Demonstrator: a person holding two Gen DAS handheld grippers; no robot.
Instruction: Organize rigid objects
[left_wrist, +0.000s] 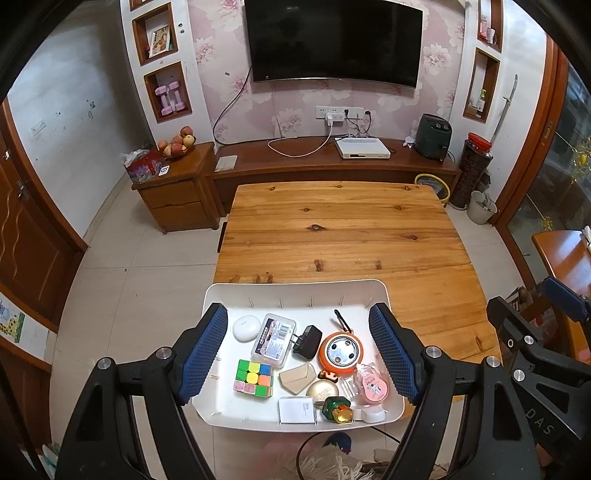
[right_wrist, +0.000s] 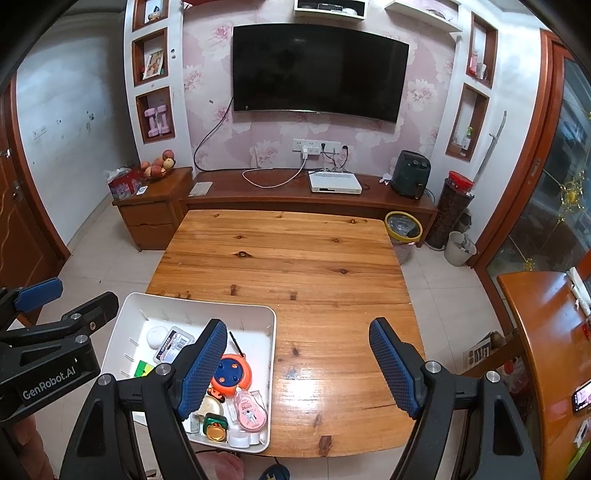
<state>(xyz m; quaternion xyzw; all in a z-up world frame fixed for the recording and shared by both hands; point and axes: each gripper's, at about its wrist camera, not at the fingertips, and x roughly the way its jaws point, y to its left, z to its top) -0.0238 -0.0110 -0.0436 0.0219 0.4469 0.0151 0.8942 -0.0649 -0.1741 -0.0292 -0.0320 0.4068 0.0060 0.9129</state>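
We hold both grippers above the table (right_wrist: 295, 258). Our left gripper (left_wrist: 299, 350) has its fingers wide apart and empty, with the white tray (left_wrist: 295, 291) of small things, cube (left_wrist: 254, 378) and orange reel (left_wrist: 341, 353) among them, between them. Our right gripper (right_wrist: 297, 365) fingers are also spread and empty over bare wood, the tray beside the left finger.

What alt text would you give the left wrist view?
A white tray of small things sits at the near edge of a wooden table, framed by the open left claw hovering above it. Inside are a puzzle cube, a black charger and an orange reel. A dark TV hangs behind.
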